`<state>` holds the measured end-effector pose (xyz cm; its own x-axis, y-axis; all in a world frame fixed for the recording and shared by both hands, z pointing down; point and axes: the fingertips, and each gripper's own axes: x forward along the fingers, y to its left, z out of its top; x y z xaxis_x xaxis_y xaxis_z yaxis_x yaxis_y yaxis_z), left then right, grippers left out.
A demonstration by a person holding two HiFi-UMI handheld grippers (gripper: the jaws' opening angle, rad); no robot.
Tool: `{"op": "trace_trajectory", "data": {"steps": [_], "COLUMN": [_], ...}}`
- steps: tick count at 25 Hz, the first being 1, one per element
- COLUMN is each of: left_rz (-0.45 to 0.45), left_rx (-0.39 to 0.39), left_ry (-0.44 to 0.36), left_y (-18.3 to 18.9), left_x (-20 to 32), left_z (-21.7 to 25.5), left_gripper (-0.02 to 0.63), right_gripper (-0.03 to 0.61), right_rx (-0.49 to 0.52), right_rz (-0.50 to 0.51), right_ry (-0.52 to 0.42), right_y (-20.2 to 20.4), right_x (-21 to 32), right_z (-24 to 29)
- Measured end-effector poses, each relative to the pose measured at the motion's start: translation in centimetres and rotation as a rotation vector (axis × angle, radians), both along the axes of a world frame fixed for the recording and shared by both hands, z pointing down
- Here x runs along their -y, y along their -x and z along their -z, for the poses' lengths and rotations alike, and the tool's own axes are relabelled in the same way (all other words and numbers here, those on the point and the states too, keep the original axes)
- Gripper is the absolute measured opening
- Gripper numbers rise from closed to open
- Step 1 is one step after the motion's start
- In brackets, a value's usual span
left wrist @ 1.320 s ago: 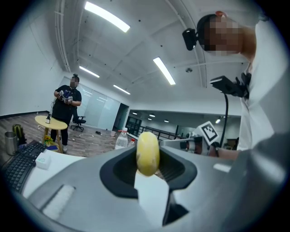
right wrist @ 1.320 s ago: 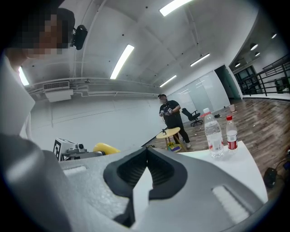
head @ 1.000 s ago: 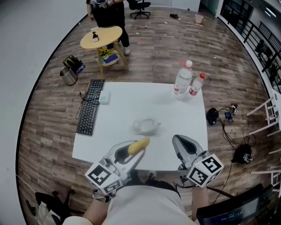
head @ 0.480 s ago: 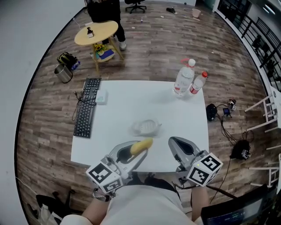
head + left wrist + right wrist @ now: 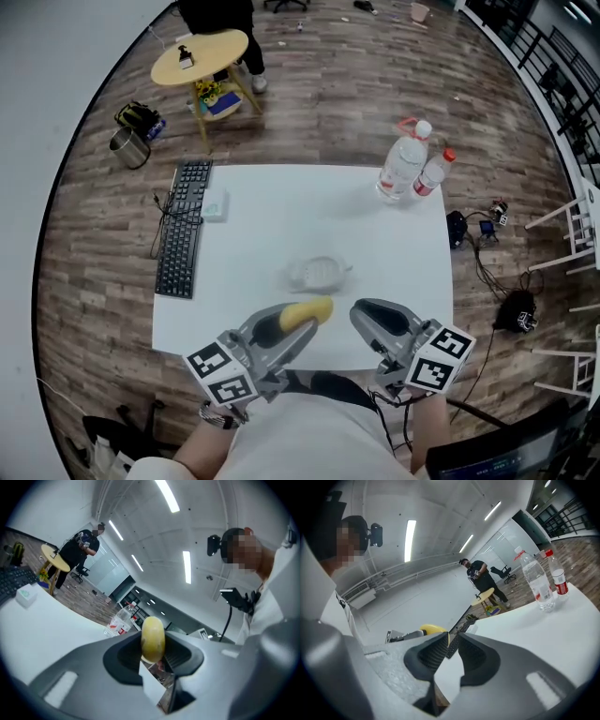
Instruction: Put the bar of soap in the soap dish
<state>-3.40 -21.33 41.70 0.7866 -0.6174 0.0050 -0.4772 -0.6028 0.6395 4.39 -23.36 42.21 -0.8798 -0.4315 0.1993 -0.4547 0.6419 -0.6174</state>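
Note:
A yellow bar of soap (image 5: 306,312) is clamped between the jaws of my left gripper (image 5: 305,323), just over the white table's (image 5: 281,216) near edge. In the left gripper view the soap (image 5: 153,637) stands on edge between the dark pads. The clear soap dish (image 5: 317,273) sits empty on the table, a little beyond the soap. My right gripper (image 5: 361,314) hovers to the right of the soap; its jaws have just been opening, and a narrow gap with nothing in it shows in the right gripper view (image 5: 453,644).
Two water bottles (image 5: 403,169) stand at the table's far right corner. A black keyboard (image 5: 180,230) and a small white box (image 5: 215,205) lie along the left edge. Beyond are a round yellow side table (image 5: 199,47), a metal bin (image 5: 127,147) and floor cables (image 5: 487,253).
Both grippers have crept forward over the table's near edge, bringing the soap closer to the dish. The left gripper has rolled a little.

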Motion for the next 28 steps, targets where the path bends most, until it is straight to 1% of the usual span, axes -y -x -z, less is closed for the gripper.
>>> {"op": "trace_trajectory", "data": {"steps": [3, 6, 8, 13, 17, 22, 28], "left_rz": [-0.018, -0.029, -0.036, -0.054, -0.075, -0.092, -0.117], "left_rx": [-0.039, -0.095, -0.117, -0.139, -0.170, -0.241, -0.268], "left_ry": [0.036, 0.069, 0.081, 0.101, 0.125, 0.183, 0.209], "left_y": [-0.1, 0.2, 0.4, 0.6, 0.2, 0.1, -0.2], "left_x": [0.3, 0.9, 1.4, 2.5, 2.8, 3.5, 4.5], "left_z": [-0.5, -0.8, -0.8, -1.0, -1.3, -1.7, -2.1], "left_gripper": [0.129, 0.129, 0.129, 0.129, 0.129, 0.129, 0.129], "right_gripper": [0.075, 0.081, 0.091, 0.117, 0.121, 0.129, 0.132], "right_rx": [0.024, 0.104, 0.134, 0.149, 0.146, 0.154, 0.188], "right_rz": [0.021, 0.025, 0.036, 0.076, 0.075, 0.075, 0.063], "right_ry": [0.023, 0.082, 0.098, 0.109, 0.129, 0.154, 0.168], "right_y": [0.4, 0.5, 0.5, 1.4, 1.9, 2.4, 2.1], "right_x": [0.3, 0.7, 0.9, 1.2, 1.5, 1.9, 2.5], "right_z": [-0.3, -0.6, -0.8, -1.2, -1.8, -2.4, -2.8]}}
